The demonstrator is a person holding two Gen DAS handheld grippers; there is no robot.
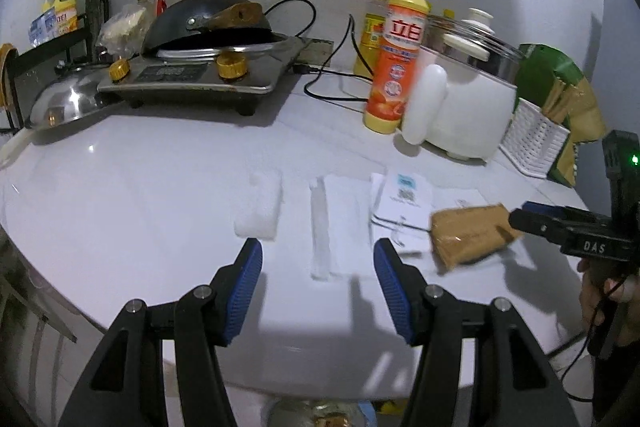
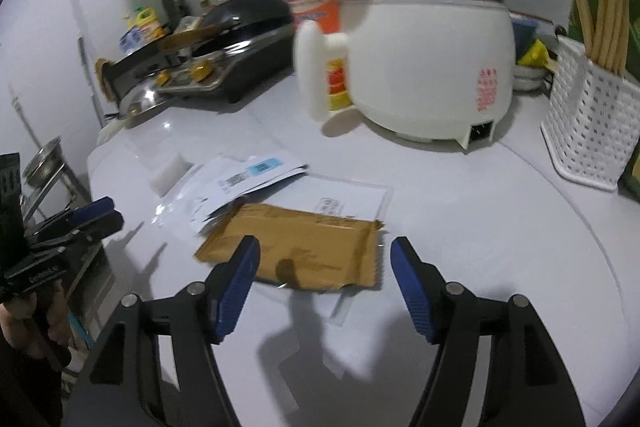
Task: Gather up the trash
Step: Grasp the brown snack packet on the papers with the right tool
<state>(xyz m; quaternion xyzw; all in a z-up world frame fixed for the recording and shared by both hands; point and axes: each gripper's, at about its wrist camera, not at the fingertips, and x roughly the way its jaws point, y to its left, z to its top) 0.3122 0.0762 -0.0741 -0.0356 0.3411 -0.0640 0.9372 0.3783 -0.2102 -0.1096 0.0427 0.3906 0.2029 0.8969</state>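
The brown packet (image 2: 304,251) lies flat on the white countertop (image 2: 480,247), straight ahead of my right tongs (image 2: 325,259) and just beyond their tips. It is a flattish foil-like pouch, and its long axis runs crosswise to the way these tongs point, from lower left to upper right. Its near edge sits between the lines of my two blue pads (image 2: 236,287), slightly toward the left pad. The right tongs stand apart with nothing between them; they hover above the packet and do not touch it.

Under the packet and behind it are more scraps: a clear sleeve with a printed slip (image 2: 352,197), and a fan of white paper labels (image 2: 248,175) to the left. Farther left again is a small white foam block (image 2: 168,173).

My left tongs (image 1: 318,259) also stand apart and hold nothing. Right ahead of them, just past the tips, lies a folded white tissue (image 1: 332,223) with its long axis running away from me, in line with the way they point. The foam block (image 1: 260,207) sits just beyond the left pad. From here the brown packet (image 1: 468,233) is well off to the right, next to my other tongs (image 1: 532,217).

So the right hand is clearly the nearer one for the packet. I judge the next move to be a short reach forward and down, closing across the packet's near edge.

Behind all this stand a white electric pot (image 2: 432,67) and an orange detergent bottle (image 1: 398,55).
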